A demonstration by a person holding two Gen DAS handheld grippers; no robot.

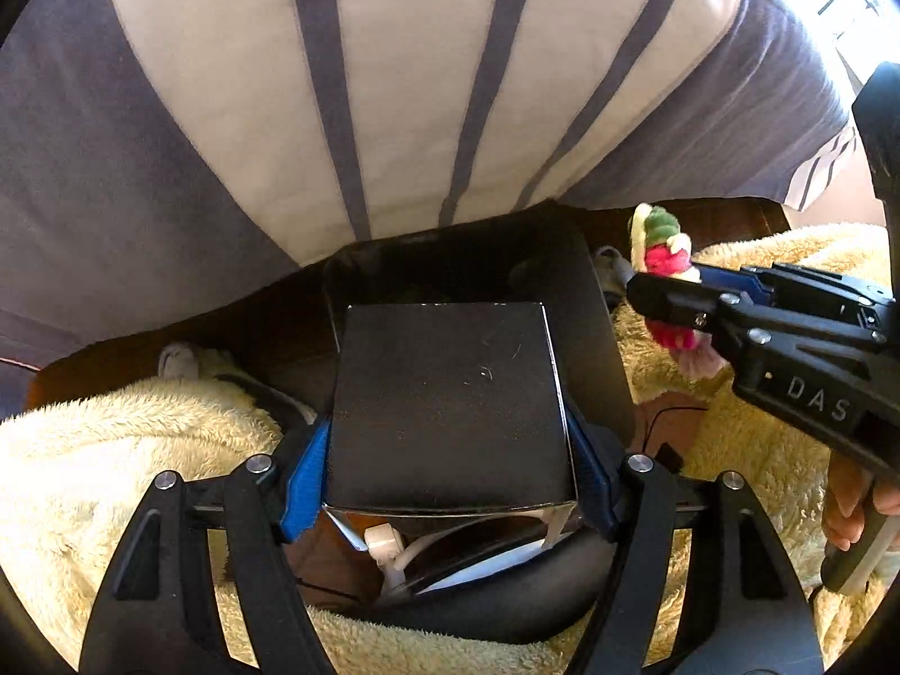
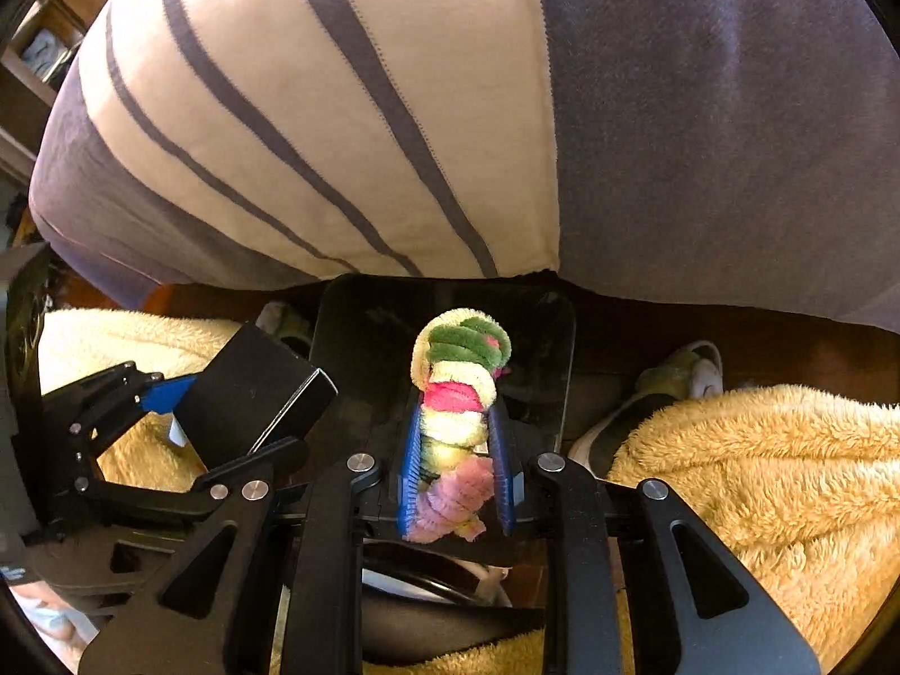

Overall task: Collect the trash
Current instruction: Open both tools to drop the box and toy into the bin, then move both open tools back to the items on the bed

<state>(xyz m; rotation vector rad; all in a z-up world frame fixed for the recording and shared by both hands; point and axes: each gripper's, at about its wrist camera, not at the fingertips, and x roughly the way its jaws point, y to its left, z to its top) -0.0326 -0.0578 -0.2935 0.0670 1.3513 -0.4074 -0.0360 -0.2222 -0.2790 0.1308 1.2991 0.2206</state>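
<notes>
Holding both loads above the black bin (image 1: pixel 596 304), I report as follows: my left gripper (image 1: pixel 450 467) has its blue pads (image 1: pixel 306 478) clamped wide on the two sides of a black box (image 1: pixel 450 394), and my right gripper (image 2: pixel 458 467) is pinched nearly closed on a fuzzy multicoloured bundle (image 2: pixel 458 388). In the left wrist view the bin's dark rim runs from about eleven o'clock round to three o'clock of the box, its mouth directly beyond it; the right gripper enters at three o'clock with the bundle poking out above its fingers. In the right wrist view the bundle stands over the bin's dark interior at centre frame, with the box at nine o'clock. To do this step well, in my judgement, each load should be centred over the mouth before release, the box dropped level so that its corners clear the rim. The box is matte black, square-edged, lightly scuffed, with a pale edge line. The bundle looks soft, twisted in green, cream, pink and lilac bands; I expect it to spring a little on release. A cream fleece blanket (image 1: pixel 101 450) lies on both flanks, and a striped bed cover (image 1: pixel 427 84) fills the twelve o'clock field.
</notes>
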